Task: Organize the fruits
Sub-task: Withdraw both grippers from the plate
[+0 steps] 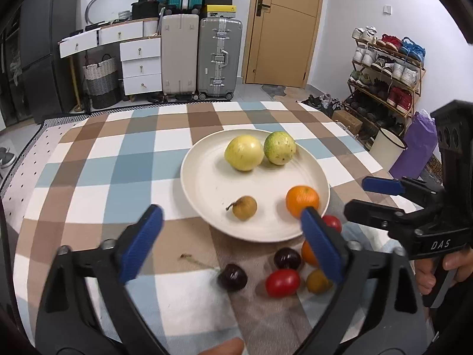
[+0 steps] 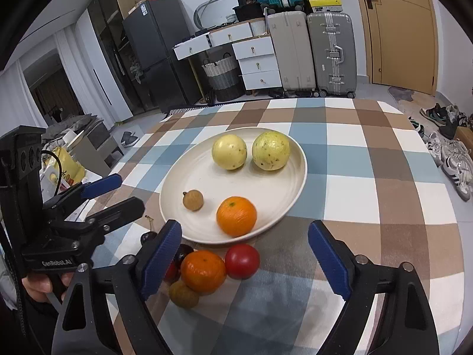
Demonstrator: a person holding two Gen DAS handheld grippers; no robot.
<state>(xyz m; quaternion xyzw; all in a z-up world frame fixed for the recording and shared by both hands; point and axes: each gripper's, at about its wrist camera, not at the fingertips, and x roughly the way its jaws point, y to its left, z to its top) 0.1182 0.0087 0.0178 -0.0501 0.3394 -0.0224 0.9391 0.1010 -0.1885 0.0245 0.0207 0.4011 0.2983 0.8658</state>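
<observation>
A cream plate (image 1: 207, 189) (image 2: 275, 201) on the checked tablecloth holds two yellow-green round fruits (image 1: 244, 153) (image 2: 270, 150), a small brown longan (image 1: 244, 207) (image 2: 193, 200) and an orange (image 1: 302, 200) (image 2: 236, 216). In front of the plate lie loose fruits: a red tomato (image 1: 282, 282) (image 2: 242, 261), a second orange (image 2: 203, 271), two dark cherries (image 1: 232, 277), another longan (image 2: 183, 295). My left gripper (image 1: 230, 222) hangs open above the plate's near rim with nothing between its fingers. My right gripper (image 2: 245, 236) also stands open and holds nothing, over the loose pile.
The table's far edge faces suitcases (image 1: 220, 59), a white drawer unit (image 1: 142, 65) and a door (image 1: 283, 26). A shoe rack (image 1: 387, 74) stands to the right. A loose stem (image 1: 189, 258) lies on the cloth. A hand holds each gripper's handle (image 1: 437, 269).
</observation>
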